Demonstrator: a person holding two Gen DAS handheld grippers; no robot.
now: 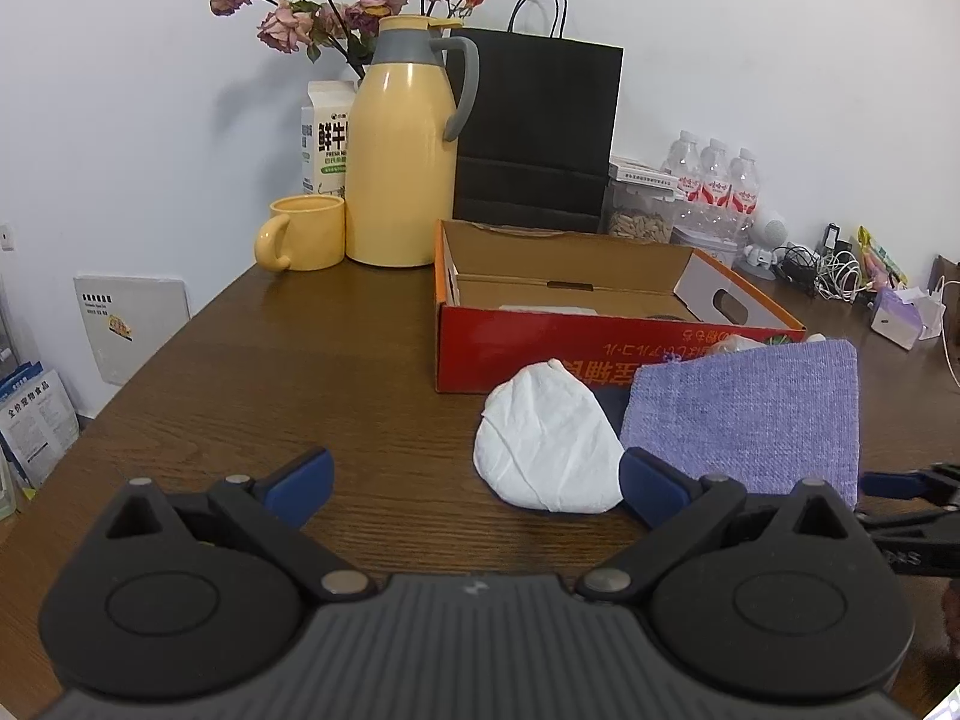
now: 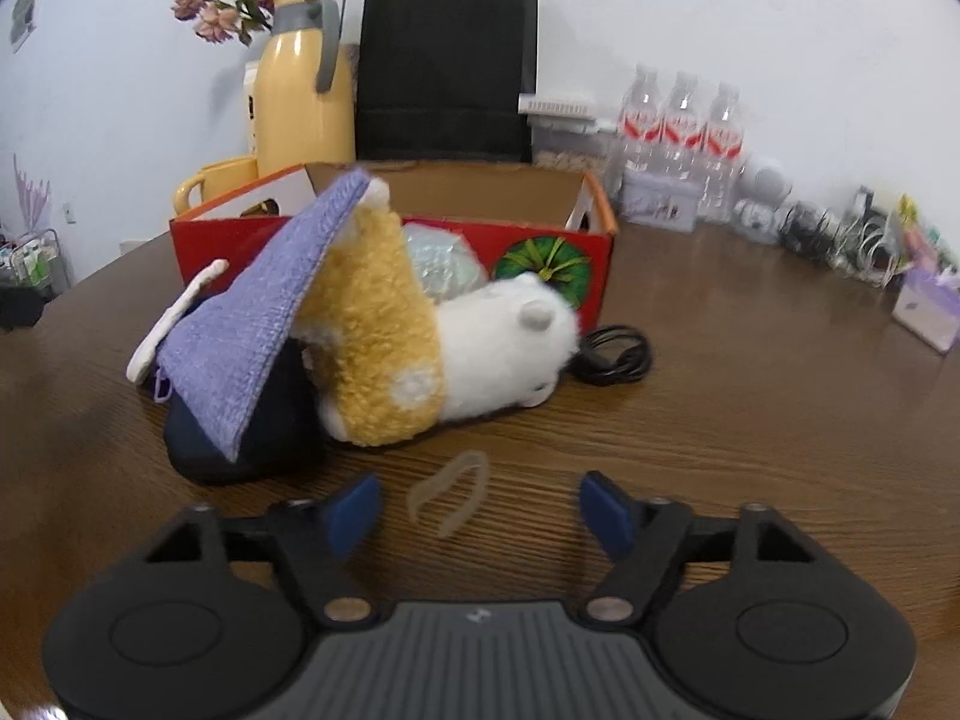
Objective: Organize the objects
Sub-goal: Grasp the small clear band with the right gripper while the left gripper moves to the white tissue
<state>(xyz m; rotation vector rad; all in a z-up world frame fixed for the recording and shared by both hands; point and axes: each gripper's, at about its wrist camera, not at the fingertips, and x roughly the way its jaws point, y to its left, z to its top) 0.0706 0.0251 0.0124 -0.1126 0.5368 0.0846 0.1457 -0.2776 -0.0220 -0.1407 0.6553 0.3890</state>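
Brown wood-grain table [image 1: 252,372]. Open red cardboard box [image 1: 540,354] sits mid-table, flaps up, some pale item partly visible inside, can't tell what.

Left gripper [image 1: 474,483]: blue-padded jaws spread wide, nothing between them, bare tabletop under the gap. A white crumpled mask-like piece [image 1: 549,441] lies just beside its right finger, near side of the box. Right of that, a purple knitted cloth [image 1: 744,414] leans over a dark navy item [image 2: 240,426]; in the right wrist view the cloth tilts like a tent against a plush toy [image 2: 420,354], tan and white, lying on its side in front of the box. A shiny bubble-wrap-like bundle [image 2: 441,267] sits between toy and box wall. A coiled black cable [image 2: 618,354] lies just right of the toy, touching the table.

Right gripper [image 2: 480,510]: jaws partly apart, not clamped on anything; a tan rubber band [image 2: 450,495] lies flat on the table between the fingertips, pads not touching it. View is slightly blurred.

Far side: yellow thermos jug [image 1: 402,156], yellow mug [image 1: 306,234] to its left, milk carton [image 1: 324,138] behind, dried roses [image 1: 360,0], black paper bag [image 1: 534,132], 3 water bottles [image 1: 714,180], a clear jar of seeds [image 1: 639,219], tangled chargers [image 1: 834,270] far right.
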